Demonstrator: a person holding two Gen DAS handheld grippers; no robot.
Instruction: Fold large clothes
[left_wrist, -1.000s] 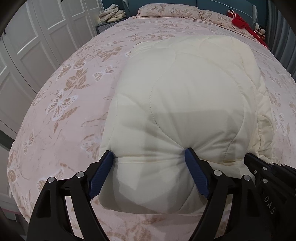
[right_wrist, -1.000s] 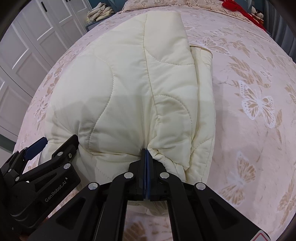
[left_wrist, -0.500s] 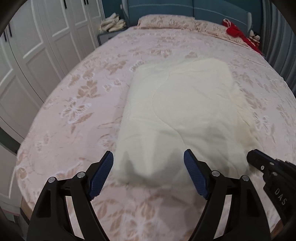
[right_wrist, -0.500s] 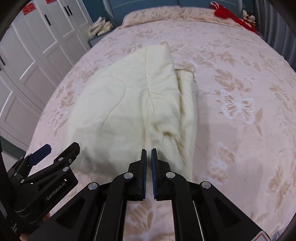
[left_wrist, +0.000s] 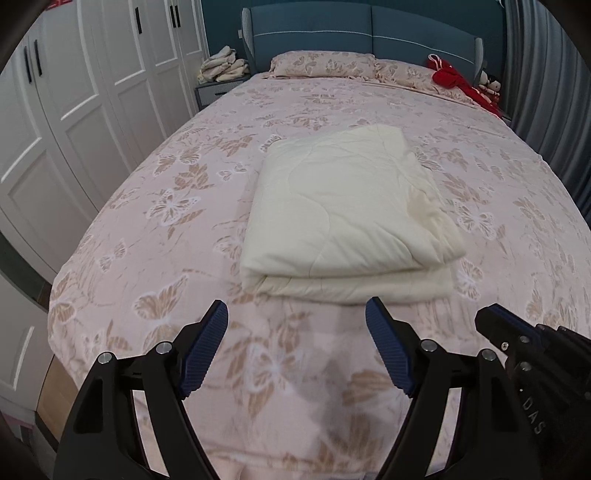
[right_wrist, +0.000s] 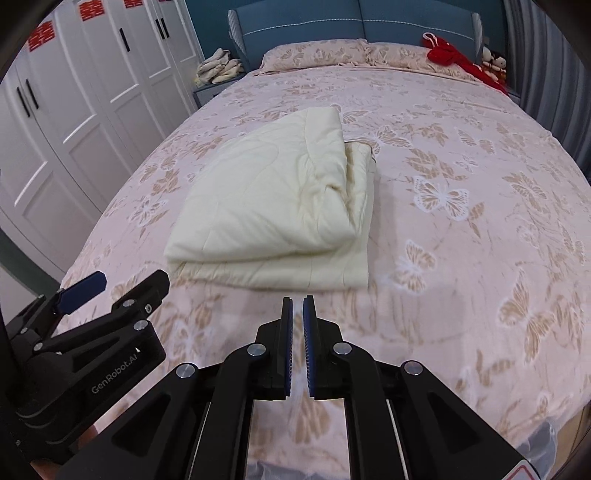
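Note:
A cream quilted garment (left_wrist: 347, 214) lies folded into a thick rectangle on the pink butterfly bedspread (left_wrist: 177, 206); it also shows in the right wrist view (right_wrist: 280, 199). My left gripper (left_wrist: 296, 314) is open and empty, held back from the garment's near edge. My right gripper (right_wrist: 297, 306) is empty, its jaws nearly together with a narrow gap, also short of the near edge. The right gripper shows at the lower right of the left wrist view (left_wrist: 491, 325). The left gripper shows at the lower left of the right wrist view (right_wrist: 122, 286).
White wardrobe doors (left_wrist: 74, 110) stand along the left of the bed. A blue headboard (left_wrist: 369, 37), pillows (left_wrist: 321, 64) and a red cloth (left_wrist: 450, 79) are at the far end. Folded cloths (left_wrist: 221, 68) lie on a bedside table.
Both grippers have let go of the garment and pulled back toward the foot of the bed. The garment now lies flat and folded, farther away.

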